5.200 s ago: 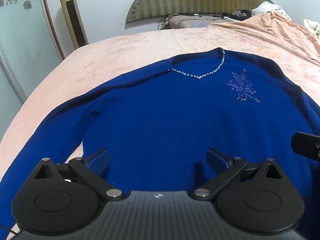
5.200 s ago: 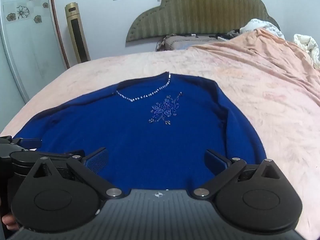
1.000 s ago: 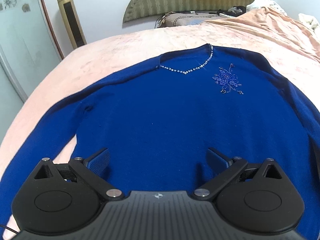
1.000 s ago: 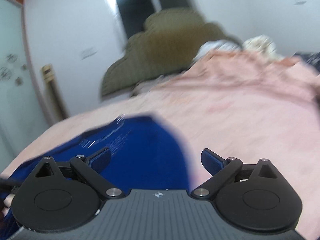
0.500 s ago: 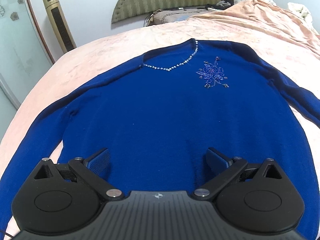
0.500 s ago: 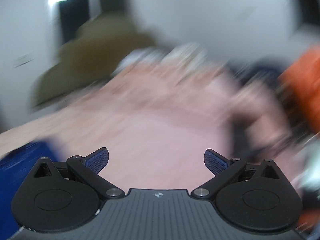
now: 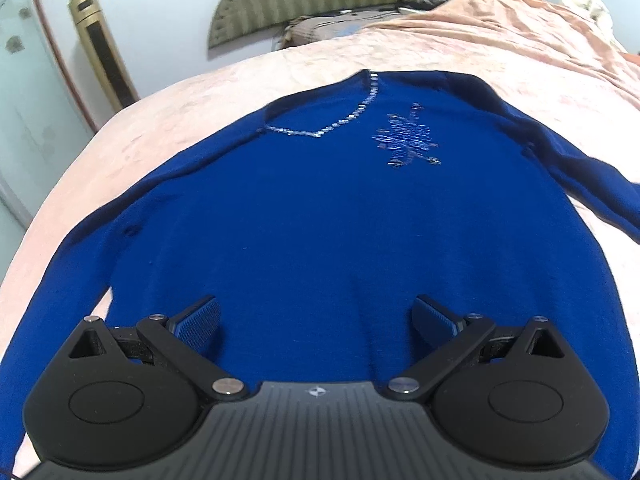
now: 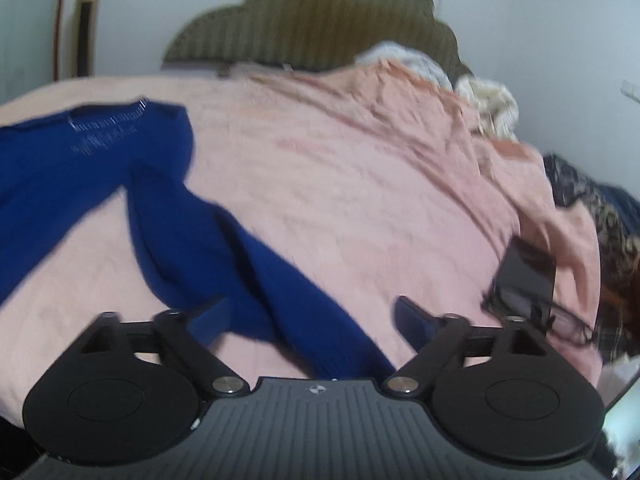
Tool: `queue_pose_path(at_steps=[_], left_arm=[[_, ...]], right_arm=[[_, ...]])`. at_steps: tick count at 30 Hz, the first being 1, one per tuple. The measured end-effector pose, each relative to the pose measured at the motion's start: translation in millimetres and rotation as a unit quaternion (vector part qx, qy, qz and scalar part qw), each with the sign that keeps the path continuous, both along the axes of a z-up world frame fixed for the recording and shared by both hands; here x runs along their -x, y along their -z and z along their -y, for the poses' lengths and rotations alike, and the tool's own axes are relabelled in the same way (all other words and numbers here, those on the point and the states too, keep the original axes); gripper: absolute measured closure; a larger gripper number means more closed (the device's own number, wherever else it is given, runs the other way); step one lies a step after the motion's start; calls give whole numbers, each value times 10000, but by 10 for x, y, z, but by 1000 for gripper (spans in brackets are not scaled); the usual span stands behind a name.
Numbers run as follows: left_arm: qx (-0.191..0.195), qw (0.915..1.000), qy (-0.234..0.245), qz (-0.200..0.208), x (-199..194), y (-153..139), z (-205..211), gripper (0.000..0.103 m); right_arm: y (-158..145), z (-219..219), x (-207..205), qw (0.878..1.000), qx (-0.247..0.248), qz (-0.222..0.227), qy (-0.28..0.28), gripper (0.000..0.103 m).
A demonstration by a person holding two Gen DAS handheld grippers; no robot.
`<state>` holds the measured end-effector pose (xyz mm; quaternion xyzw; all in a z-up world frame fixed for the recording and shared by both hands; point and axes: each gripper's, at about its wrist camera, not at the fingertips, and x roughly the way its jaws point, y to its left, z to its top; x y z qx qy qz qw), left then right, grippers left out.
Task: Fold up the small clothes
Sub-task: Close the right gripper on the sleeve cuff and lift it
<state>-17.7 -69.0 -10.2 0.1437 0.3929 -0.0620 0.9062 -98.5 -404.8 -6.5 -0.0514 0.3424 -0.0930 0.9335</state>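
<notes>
Sweater [image 7: 320, 216] is lying flat, face-up on the pink bedspread [image 7: 192, 100], nothing folded yet; sleeves and body all remaining. Left gripper [image 7: 316, 316] is hovering over the hem, jaws wide apart, gripping nothing. Right gripper [image 8: 312, 316] is sitting over the right sleeve [image 8: 256, 264]; jaws have just been closing around it, pads not pressing yet. Fabric is looking like a soft fine knit, deep blue, with beaded neckline [image 7: 340, 122] and a sparkly flower motif [image 7: 408, 140].

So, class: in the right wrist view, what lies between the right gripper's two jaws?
The sweater's blue sleeve runs between the open jaws of the right gripper, lying on the pink bedspread; no pad presses on it.
</notes>
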Motion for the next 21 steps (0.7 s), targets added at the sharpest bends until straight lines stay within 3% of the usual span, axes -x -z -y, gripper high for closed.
queue_pose_path(at_steps=[1, 3, 5, 8, 11, 17, 21], left_arm=[[-48, 10000, 55, 47, 17, -4, 27, 0], [-126, 9998, 91, 118, 45, -10, 50, 0], [-159, 9998, 70, 133, 49, -14, 40, 0], [-136, 9999, -20, 100, 18, -10, -2, 0], [-83, 9999, -86, 14, -27, 7, -18, 0], [-135, 9999, -12, 19, -11, 6, 12, 0], [-134, 9999, -30, 37, -8, 1, -24, 0]], right_arm=[[12, -15, 39, 9999, -52, -116, 7, 33], [75, -47, 40, 9998, 78, -146, -92, 38], [64, -74, 36, 9997, 196, -151, -22, 65], [-8, 28, 99, 9997, -54, -14, 230, 89], [-8, 175, 117, 9981, -198, -42, 583, 100], [-285, 490, -42, 9918, -318, 501, 1131, 101], [-395, 1043, -330, 9837, -563, 446, 1647, 101]])
